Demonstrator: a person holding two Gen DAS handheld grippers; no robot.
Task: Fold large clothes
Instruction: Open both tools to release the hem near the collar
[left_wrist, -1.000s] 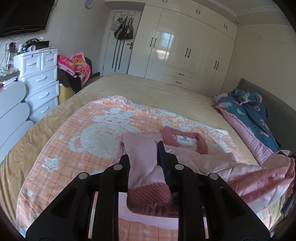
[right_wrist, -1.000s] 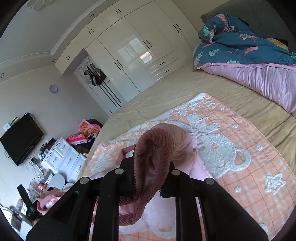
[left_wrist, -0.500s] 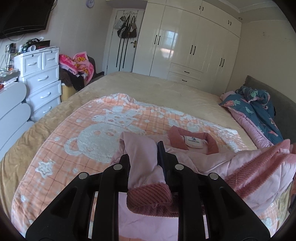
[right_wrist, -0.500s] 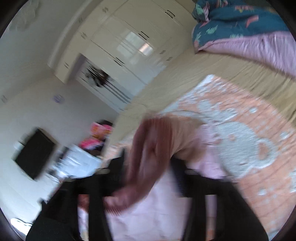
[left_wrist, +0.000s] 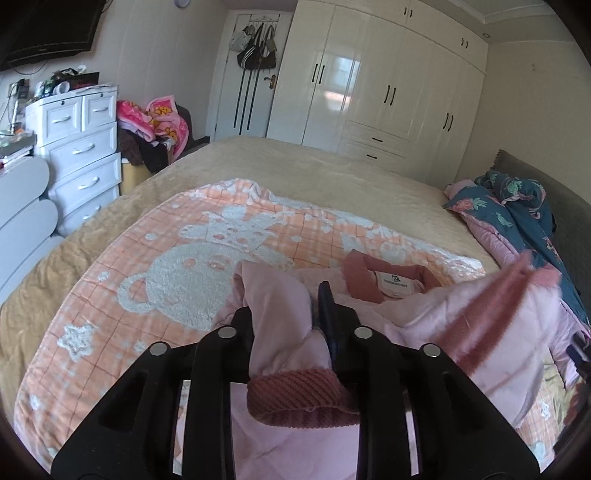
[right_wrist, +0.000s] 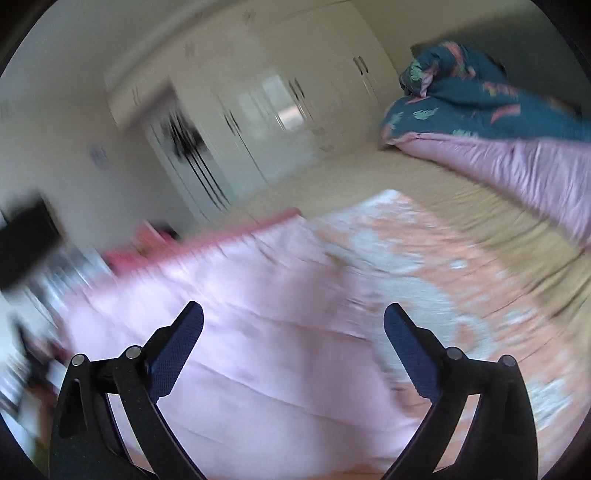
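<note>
Bedroom setup, with a big bed (left_wrist: 332, 173) under a tan cover and an orange bear-print blanket (left_wrist: 177, 266) spread on top as the work surface. Closest to the left gripper (left_wrist: 286, 317), a sleeve of the pink jacket (left_wrist: 280, 325) runs right between its fingers, and the ribbed darker-pink cuff (left_wrist: 303, 398) hangs down in front of the camera. Its jaws are only a crack apart and just starting to open, but the fabric is still pinched in there as far as I can see. Just past the tips, the jacket's collar (left_wrist: 391, 277) with its white label lies on the blanket, and to the gripper's right a loose flap of the jacket is blurred mid-air.

Over at the right gripper (right_wrist: 293, 332), the jaws are spread wide and still widening, nothing between the pads. Pink jacket fabric (right_wrist: 258, 332) lies below and ahead of it on the blanket; this view is pretty smeared.

Farther out: a blue floral duvet (left_wrist: 517, 218) bunched at the right by the headboard, white drawers (left_wrist: 81, 147) off to the left, and glossy wardrobes (left_wrist: 388, 74) along the back wall.
</note>
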